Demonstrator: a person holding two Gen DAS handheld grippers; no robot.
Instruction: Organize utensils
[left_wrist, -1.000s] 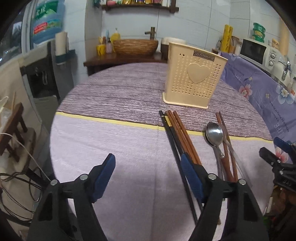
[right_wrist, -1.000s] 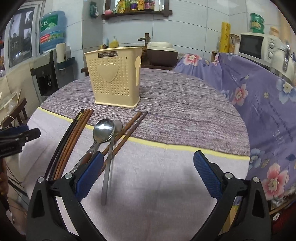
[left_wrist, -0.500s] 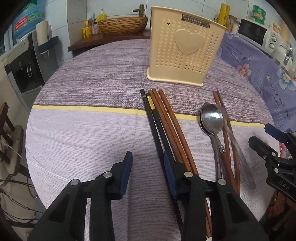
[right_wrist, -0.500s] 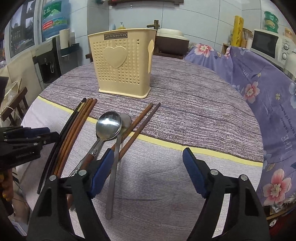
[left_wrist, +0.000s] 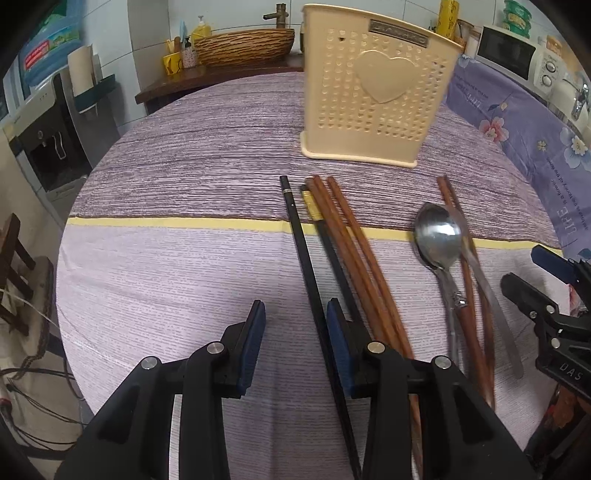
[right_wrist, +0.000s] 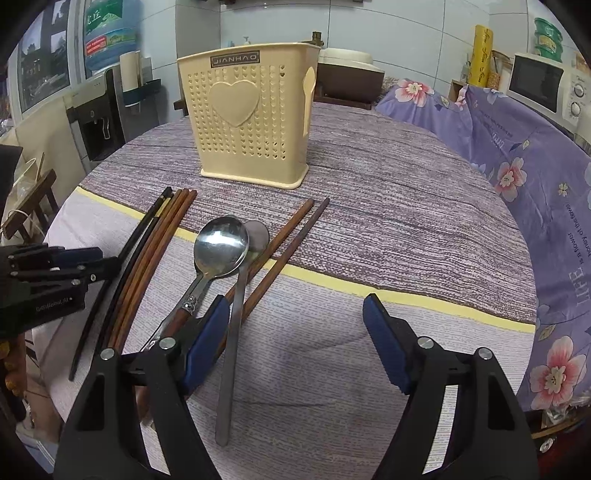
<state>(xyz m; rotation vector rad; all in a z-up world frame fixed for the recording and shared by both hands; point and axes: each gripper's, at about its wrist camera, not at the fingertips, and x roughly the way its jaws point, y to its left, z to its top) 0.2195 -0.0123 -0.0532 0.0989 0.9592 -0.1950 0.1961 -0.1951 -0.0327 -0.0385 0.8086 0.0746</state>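
- Left tool (left_wrist: 295, 343): jaws narrow, empty, black chopstick (left_wrist: 306, 258) between them; slim, stiff, slippery, so grip mid-shaft.
- Right tool (right_wrist: 295, 343): jaws closing, flat steel spoon (right_wrist: 236, 314) between them, untouched.

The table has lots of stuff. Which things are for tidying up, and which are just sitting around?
For tidying: chopsticks, big spoon, small spoon, yellow holder.

Just sitting around: microwave, wicker basket, water bottle, flowery cloth.

Six chopsticks (left_wrist: 354, 243), two spoons (right_wrist: 221, 247) and one holder (right_wrist: 251, 114) are sitting on one table (right_wrist: 388, 192).
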